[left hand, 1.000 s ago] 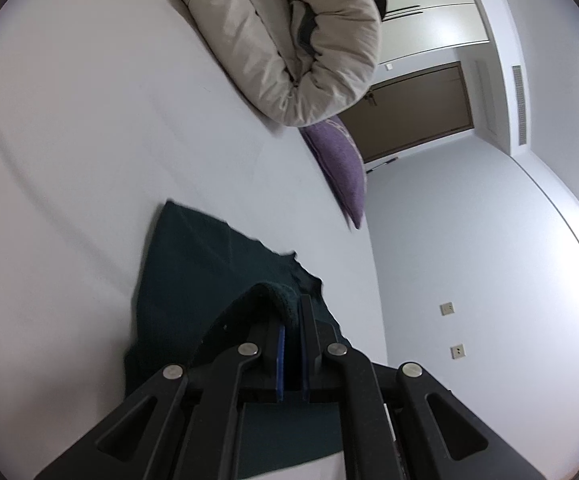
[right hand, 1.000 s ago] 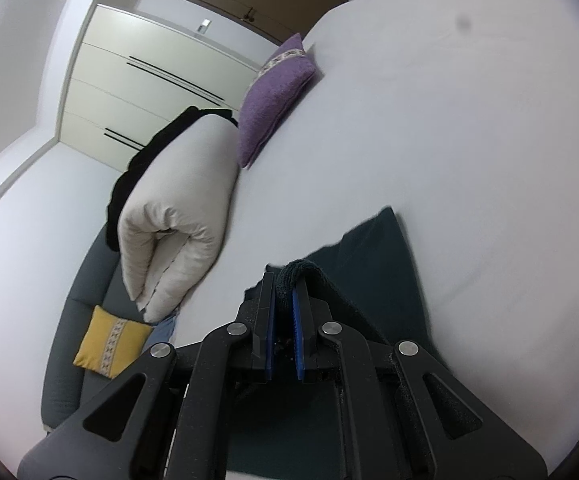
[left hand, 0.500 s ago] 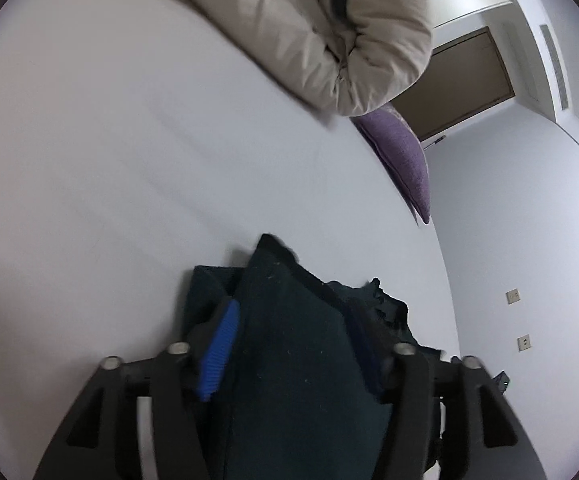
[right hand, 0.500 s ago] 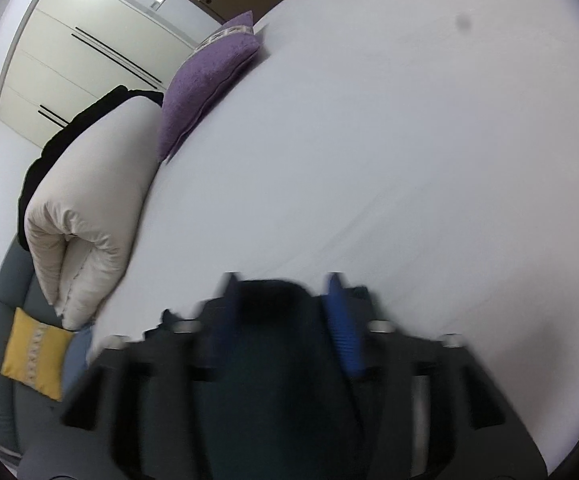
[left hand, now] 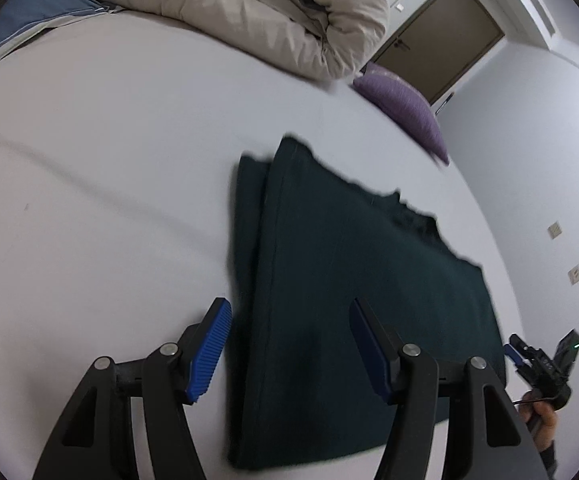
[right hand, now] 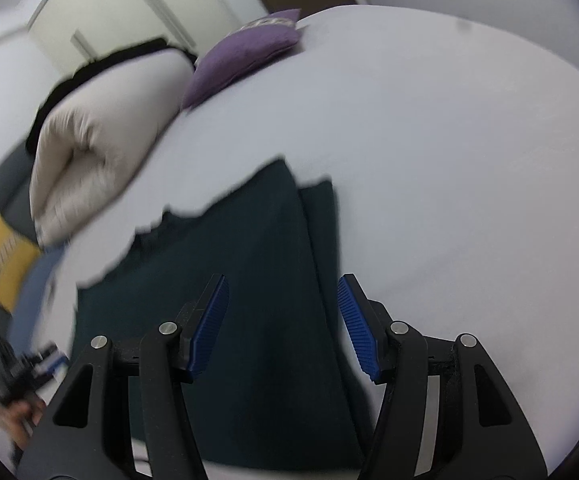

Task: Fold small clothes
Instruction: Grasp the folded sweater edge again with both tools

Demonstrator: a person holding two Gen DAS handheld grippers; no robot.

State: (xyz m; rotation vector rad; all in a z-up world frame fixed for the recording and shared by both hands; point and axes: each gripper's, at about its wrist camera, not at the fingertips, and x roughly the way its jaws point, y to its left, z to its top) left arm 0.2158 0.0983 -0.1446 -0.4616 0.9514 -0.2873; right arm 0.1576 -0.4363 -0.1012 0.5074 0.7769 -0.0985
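A second ago the left gripper (left hand: pixel 289 344) and the right gripper (right hand: pixel 283 320) were each closed on a raised fold of the dark green garment (left hand: pixel 353 288); now both have their jaws apart and nothing is between the blue pads. The garment, before lifted up into the jaws, now lies flat and folded on the white bed (left hand: pixel 109 152), from the centre towards 6 o'clock in both views. The right gripper now shows at 4 o'clock in the left view.
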